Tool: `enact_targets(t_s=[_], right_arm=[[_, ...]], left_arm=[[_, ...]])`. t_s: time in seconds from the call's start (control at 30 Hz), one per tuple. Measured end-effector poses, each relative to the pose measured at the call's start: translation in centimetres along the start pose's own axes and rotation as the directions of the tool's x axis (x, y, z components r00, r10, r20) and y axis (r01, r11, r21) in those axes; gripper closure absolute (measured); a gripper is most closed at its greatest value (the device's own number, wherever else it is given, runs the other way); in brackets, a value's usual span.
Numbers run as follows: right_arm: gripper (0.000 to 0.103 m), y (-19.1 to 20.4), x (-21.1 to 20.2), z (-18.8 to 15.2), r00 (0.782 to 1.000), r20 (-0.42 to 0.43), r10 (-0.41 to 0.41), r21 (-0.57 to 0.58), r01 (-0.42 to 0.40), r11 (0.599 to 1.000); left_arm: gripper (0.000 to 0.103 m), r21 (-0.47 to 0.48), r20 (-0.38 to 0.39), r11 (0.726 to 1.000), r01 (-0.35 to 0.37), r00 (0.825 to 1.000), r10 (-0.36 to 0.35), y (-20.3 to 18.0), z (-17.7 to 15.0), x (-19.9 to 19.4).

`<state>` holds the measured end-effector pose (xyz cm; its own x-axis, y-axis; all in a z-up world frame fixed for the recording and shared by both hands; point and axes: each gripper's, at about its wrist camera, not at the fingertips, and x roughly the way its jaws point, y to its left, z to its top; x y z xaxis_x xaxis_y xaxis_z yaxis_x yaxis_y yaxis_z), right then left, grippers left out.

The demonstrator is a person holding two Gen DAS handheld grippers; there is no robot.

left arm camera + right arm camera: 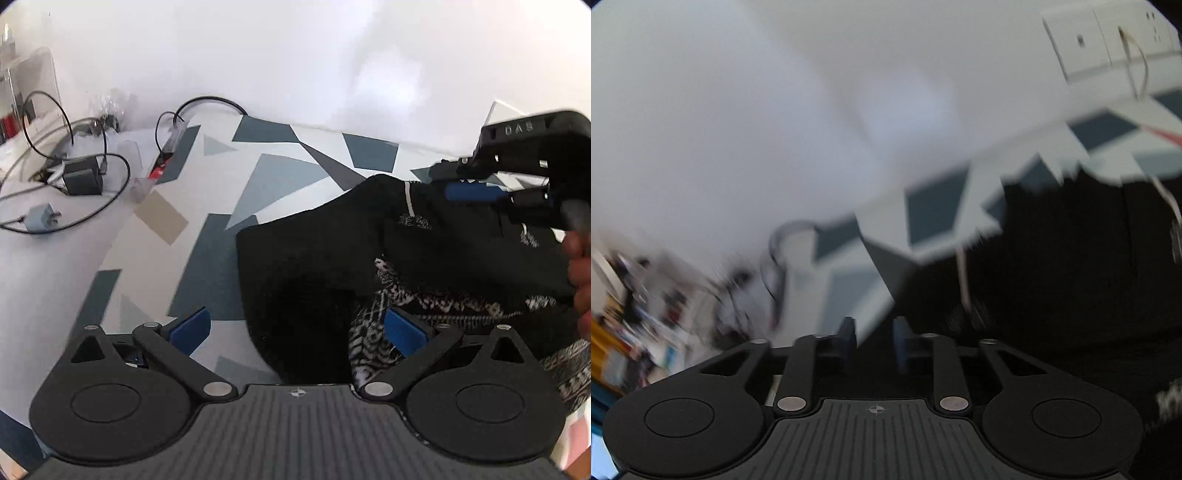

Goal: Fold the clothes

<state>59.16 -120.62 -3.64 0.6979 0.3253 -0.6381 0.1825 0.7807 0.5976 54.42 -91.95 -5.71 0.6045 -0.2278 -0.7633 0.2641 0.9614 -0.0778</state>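
Black knitted garment with a white-and-black patterned band (332, 258), lying rumpled on a bed cover printed with blue, grey and white angular shapes (258, 177). Partly bunched, one dark layer lapped over the patterned part, a thin white cord (407, 199) showing near the far edge.

Left gripper (299, 328) low over the near edge of the cloth, blue-padded fingers (190, 326) spread wide, nothing between them; right-hand pad touching or just above the patterned band, cannot tell which.

Right gripper (476, 192) at the far right of the garment, fingers drawn close together; whether pinching cloth, cannot tell, the wrist view being blurred by motion.

Off to the left on a white surface, loose black cables and a dark charger block (83, 175), well apart from the garment.

Likely handling: soft, limp, light, apt to sag and slide once lifted. Best taken at a hem or corner, pinching through all layers, both grips level to keep the fold straight.
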Motion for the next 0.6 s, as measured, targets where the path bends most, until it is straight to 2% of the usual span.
enact_targets(t_s=[0.07, 0.13, 0.2, 0.27, 0.33, 0.4, 0.43, 0.5, 0.53, 0.6], right_arm=[[0.058, -1.2, -1.6, 0.0, 1.0, 0.023, -0.01, -0.012, 0.01, 1.0], [0.05, -3.8, -3.6, 0.4, 0.995, 0.064, -0.079, -0.025, 0.081, 0.996], [0.048, -6.6, -5.6, 0.8, 0.982, 0.107, -0.153, -0.034, 0.158, 0.987], [0.048, -9.6, -7.2, 0.8, 0.96, 0.126, -0.251, -0.034, 0.257, 0.966], [0.048, -12.8, -8.1, 0.3, 0.918, 0.111, -0.381, -0.025, 0.386, 0.922], [0.048, -15.5, -8.5, -0.6, 0.89, 0.037, -0.455, -0.021, 0.456, 0.89], [0.048, -16.0, -8.8, -0.4, 0.89, 0.037, -0.455, -0.007, 0.455, 0.89], [0.038, -16.8, -9.4, 0.3, 0.898, 0.058, -0.437, 0.025, 0.436, 0.9], [0.037, -17.2, -9.7, 0.7, 0.901, 0.069, -0.428, 0.041, 0.426, 0.904], [0.042, -18.0, -10.3, 1.3, 0.907, 0.091, -0.411, 0.072, 0.405, 0.911]], left_arm=[[0.001, 0.008, -0.015, 1.0, 0.026, 1.0, -0.026, 0.0, 0.3, 0.1], [0.001, -0.029, -0.041, 0.993, 0.11, 0.993, -0.111, 0.3, 1.1, 0.3], [0.001, -0.089, -0.047, 0.978, 0.187, 0.98, -0.192, 0.4, 2.0, 0.7], [0.003, -0.136, -0.051, 0.962, 0.236, 0.968, -0.245, -0.1, 3.2, 1.5], [0.005, -0.124, -0.062, 0.96, 0.252, 0.963, -0.261, -1.5, 4.5, 2.5], [0.004, -0.073, -0.072, 0.965, 0.25, 0.964, -0.256, -3.3, 5.6, 3.5], [0.004, -0.045, -0.08, 0.97, 0.241, 0.966, -0.244, -4.2, 6.1, 4.2], [0.004, -0.01, -0.102, 0.976, 0.218, 0.971, -0.218, -5.9, 7.0, 5.8], [0.004, 0.002, -0.113, 0.978, 0.208, 0.972, -0.207, -6.7, 7.5, 6.6], [0.005, 0.05, -0.123, 0.982, 0.18, 0.977, -0.173, -8.3, 8.2, 8.1]])
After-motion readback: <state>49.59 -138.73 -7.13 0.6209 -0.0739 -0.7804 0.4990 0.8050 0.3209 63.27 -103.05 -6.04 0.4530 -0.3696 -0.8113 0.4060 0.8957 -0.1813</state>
